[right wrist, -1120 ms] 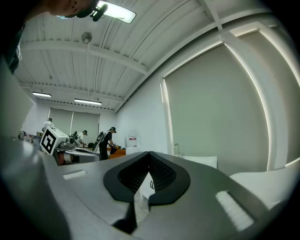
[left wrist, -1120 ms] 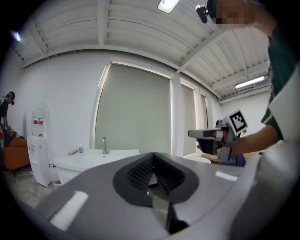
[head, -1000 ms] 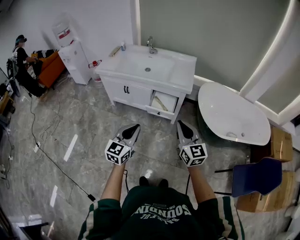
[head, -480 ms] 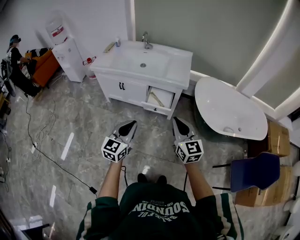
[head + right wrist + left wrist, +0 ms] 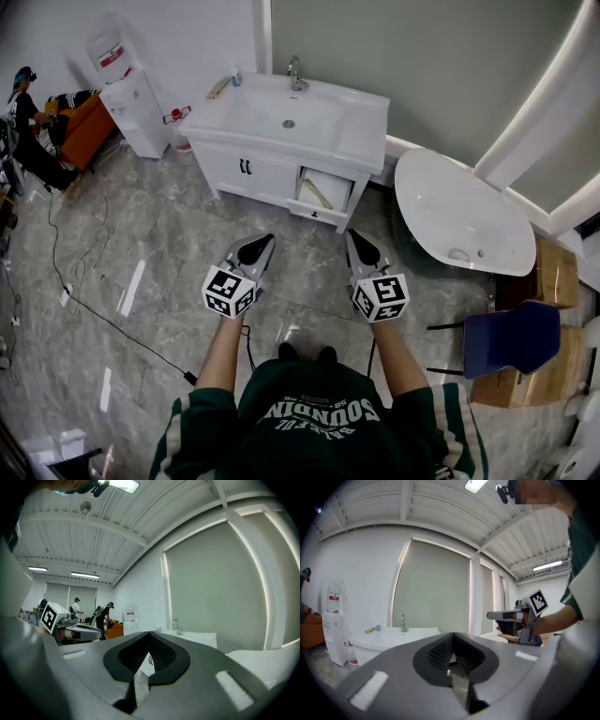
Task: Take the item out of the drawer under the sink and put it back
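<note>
A white sink cabinet (image 5: 281,131) stands against the wall ahead of me. Its right-hand drawer (image 5: 322,197) is pulled open, and a pale stick-like item (image 5: 317,193) lies inside. Both grippers hover over the floor well short of the cabinet, side by side and pointing at it. My left gripper (image 5: 262,241) is shut with nothing in it, and so is my right gripper (image 5: 352,237). In the left gripper view the left gripper (image 5: 451,641) faces the sink (image 5: 398,634). The right gripper (image 5: 149,642) looks toward the sink (image 5: 187,637) in its own view.
A white bathtub (image 5: 459,225) lies to the right of the cabinet, with a blue chair (image 5: 511,349) and cardboard boxes (image 5: 560,281) beyond it. A water dispenser (image 5: 127,94) stands left of the cabinet. A cable (image 5: 89,305) trails over the floor at left, near a seated person (image 5: 26,117).
Both grippers have stayed shut and side by side. The cabinet and grippers have shifted slightly up in the head view; nothing was picked up or let go.
</note>
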`<act>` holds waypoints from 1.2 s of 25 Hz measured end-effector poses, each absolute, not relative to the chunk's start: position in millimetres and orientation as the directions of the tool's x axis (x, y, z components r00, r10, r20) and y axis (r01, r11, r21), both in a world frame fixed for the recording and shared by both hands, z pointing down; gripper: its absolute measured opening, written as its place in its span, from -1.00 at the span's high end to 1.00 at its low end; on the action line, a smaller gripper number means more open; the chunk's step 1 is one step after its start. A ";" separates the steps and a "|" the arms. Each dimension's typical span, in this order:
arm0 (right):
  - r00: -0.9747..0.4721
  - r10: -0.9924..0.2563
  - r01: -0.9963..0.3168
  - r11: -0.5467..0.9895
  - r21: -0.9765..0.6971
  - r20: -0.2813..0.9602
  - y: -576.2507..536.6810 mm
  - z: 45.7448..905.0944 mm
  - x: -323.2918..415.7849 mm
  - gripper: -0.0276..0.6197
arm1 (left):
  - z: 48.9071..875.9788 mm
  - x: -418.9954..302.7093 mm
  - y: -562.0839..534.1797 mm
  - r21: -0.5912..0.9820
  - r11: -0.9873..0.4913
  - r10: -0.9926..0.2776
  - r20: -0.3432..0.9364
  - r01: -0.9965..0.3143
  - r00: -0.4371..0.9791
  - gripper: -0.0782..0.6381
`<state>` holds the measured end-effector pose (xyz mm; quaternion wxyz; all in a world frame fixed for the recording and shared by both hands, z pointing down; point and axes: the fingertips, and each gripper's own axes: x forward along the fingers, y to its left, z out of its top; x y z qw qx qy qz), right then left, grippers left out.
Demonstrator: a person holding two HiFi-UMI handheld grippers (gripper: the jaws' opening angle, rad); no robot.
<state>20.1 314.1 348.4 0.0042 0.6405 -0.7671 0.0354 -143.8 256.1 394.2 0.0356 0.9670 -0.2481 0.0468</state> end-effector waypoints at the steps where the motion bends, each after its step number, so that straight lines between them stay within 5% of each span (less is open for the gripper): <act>1: -0.175 -0.983 -0.984 0.172 -0.050 0.050 312.1 348.5 17.1 0.91 | 394.4 -146.1 253.8 0.044 -0.877 -0.471 0.109 -0.478 0.875 0.64; 30: -0.133 -0.989 -0.987 0.125 -0.100 0.070 201.5 384.1 29.6 0.91 | 423.5 -134.1 143.9 0.051 -0.897 -0.428 0.151 -0.439 0.891 0.64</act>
